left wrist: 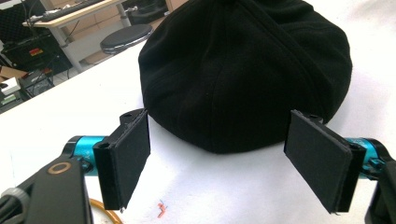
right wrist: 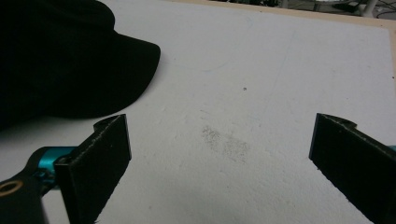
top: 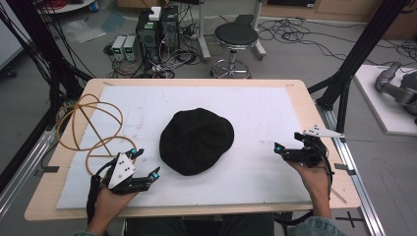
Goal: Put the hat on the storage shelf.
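The black cap (top: 196,141) lies in the middle of the tabletop (top: 295,91), on the white mat (top: 255,113). It is round and puffy, made of soft, fuzzy cloth, with seams that run up to the top like slices of a pie. In your right claw view the cap (right wrist: 65,60) shows a flat, stiff brim that sticks out over the mat.

The mat is white and a bit rough, with a grey smudge (right wrist: 226,142) on it. The tabletop under it is pale wood. A thin tan cord (top: 91,128) lies in loops at about 9 o'clock from the cap.

Your left claw (top: 145,163) sits at about 8 o'clock from the cap, near it but not touching. Its jaws stand wide apart and hold nothing. In your left claw view the cap (left wrist: 243,70) fills the space ahead of the flat black pads (left wrist: 133,156).

Your right claw (top: 285,143) is at about 3 o'clock from the cap, well apart from it. Its jaws are wide apart too, with bare mat between them.
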`<state>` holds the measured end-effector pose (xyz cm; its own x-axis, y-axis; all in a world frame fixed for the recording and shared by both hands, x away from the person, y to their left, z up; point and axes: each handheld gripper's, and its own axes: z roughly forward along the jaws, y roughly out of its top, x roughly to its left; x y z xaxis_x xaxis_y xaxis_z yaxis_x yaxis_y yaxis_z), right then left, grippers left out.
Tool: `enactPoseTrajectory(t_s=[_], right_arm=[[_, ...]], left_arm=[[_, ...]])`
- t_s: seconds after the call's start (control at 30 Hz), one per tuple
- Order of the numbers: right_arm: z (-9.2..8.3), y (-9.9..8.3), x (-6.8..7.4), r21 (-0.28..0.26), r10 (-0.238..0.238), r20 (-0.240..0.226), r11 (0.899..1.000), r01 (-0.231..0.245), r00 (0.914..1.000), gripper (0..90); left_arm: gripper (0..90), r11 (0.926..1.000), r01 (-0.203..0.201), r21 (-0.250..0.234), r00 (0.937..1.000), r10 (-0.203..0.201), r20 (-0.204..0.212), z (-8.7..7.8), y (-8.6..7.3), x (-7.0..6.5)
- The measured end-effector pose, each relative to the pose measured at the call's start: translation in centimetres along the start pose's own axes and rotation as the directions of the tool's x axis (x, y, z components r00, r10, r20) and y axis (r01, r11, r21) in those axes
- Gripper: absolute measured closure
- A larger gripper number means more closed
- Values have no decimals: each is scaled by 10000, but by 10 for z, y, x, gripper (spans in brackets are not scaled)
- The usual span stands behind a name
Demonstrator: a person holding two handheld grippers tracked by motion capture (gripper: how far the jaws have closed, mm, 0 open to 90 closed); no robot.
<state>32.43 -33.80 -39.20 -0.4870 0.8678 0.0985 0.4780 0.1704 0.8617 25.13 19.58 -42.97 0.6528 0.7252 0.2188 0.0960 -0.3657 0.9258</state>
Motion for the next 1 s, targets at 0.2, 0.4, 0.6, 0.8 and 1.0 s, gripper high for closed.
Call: enactPoseTrajectory(t_s=[0.2,0.4,0.6,0.8,1.0], right_arm=[[-1,-1,0,-4,-19,-37,10000,19,10000,52],[0,0,1,-74,-147,-46,9999,147,9999,52],[0,3,3,-166,-204,-115,9997,202,9997,52],[3,14,7,-404,-241,-416,9989,224,9988,52],[14,25,14,-440,-569,-661,9976,541,9962,53]], left_arm=[[229,10000,-56,-2,10000,56,16,0,0,-1],[229,10000,-57,0,10000,57,31,0,0,-1],[229,10000,-28,-47,10000,28,65,1,0,-1],[229,10000,-78,-19,9999,78,106,1,0,-1],[229,10000,-77,22,9999,77,126,1,0,-2]])
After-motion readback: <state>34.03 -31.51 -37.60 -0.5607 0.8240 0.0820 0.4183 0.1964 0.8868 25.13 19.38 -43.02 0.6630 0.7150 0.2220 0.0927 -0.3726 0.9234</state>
